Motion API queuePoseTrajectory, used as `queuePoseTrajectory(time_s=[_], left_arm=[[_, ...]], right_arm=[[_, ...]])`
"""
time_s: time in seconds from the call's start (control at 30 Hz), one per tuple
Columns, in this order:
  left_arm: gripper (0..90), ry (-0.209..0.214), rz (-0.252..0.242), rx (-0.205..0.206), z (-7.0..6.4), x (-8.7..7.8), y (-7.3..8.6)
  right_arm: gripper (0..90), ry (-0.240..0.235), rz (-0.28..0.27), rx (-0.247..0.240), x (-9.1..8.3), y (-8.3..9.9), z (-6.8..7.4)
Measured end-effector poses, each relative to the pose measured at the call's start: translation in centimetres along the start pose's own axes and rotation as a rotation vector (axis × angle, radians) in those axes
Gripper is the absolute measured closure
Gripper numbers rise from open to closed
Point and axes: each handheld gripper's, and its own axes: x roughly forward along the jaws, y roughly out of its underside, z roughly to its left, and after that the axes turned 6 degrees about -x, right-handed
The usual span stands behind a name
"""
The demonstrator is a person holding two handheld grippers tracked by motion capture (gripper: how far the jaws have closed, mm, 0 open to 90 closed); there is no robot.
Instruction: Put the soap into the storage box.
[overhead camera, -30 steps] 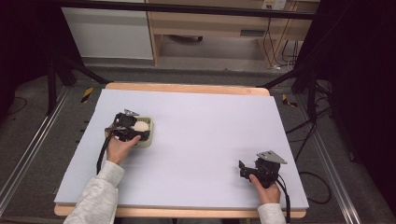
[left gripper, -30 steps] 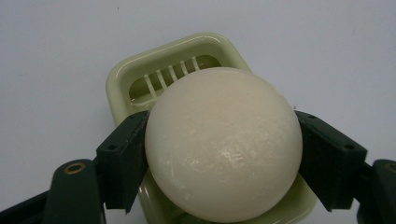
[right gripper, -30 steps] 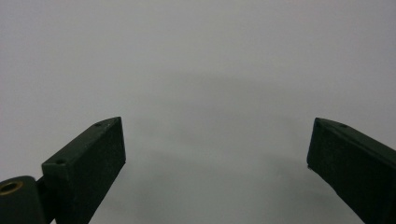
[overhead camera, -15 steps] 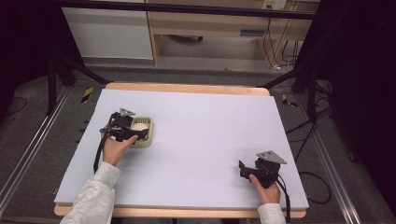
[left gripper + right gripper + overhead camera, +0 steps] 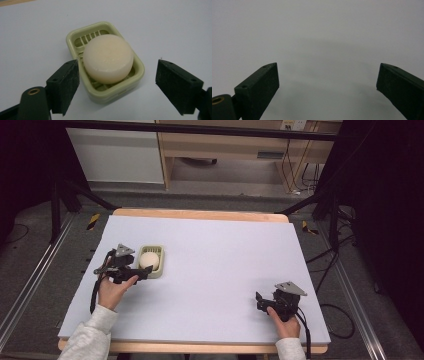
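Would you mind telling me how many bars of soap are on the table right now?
1. The round soap lies in the green soap dish on the table's left side, in front of the open left gripper. Nothing seems hidden.

No readable text, label, brand or number on soap point(image 5: 108, 58); none on soap dish point(image 5: 138, 64).

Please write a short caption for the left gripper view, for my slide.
Open left gripper in front of a round soap bar in its green dish.
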Motion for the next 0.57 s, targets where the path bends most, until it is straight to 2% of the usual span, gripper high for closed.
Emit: queuePoseTrajectory(time_s=[0.03, 0.2, 0.43, 0.57], left_arm=[[20.6, 0.005, -0.008, 0.003, 0.0, -0.6, 0.8], [21.9, 0.014, -0.025, 0.007, 0.1, -1.6, 2.4], [22.2, -0.008, -0.027, -0.026, 0.9, -2.5, 5.1], [21.6, -0.035, -0.017, -0.067, 1.6, -3.0, 6.9]], right_arm=[[4.8, 0.0, 0.0, 0.0, 0.0, 0.0, 0.0], [4.8, -0.002, -0.001, 0.0, 0.0, 0.0, 0.0], [4.8, 0.001, -0.003, 0.001, 0.0, 0.0, 0.0], [4.8, 0.0, -0.008, -0.002, -0.1, 0.0, 0.0]])
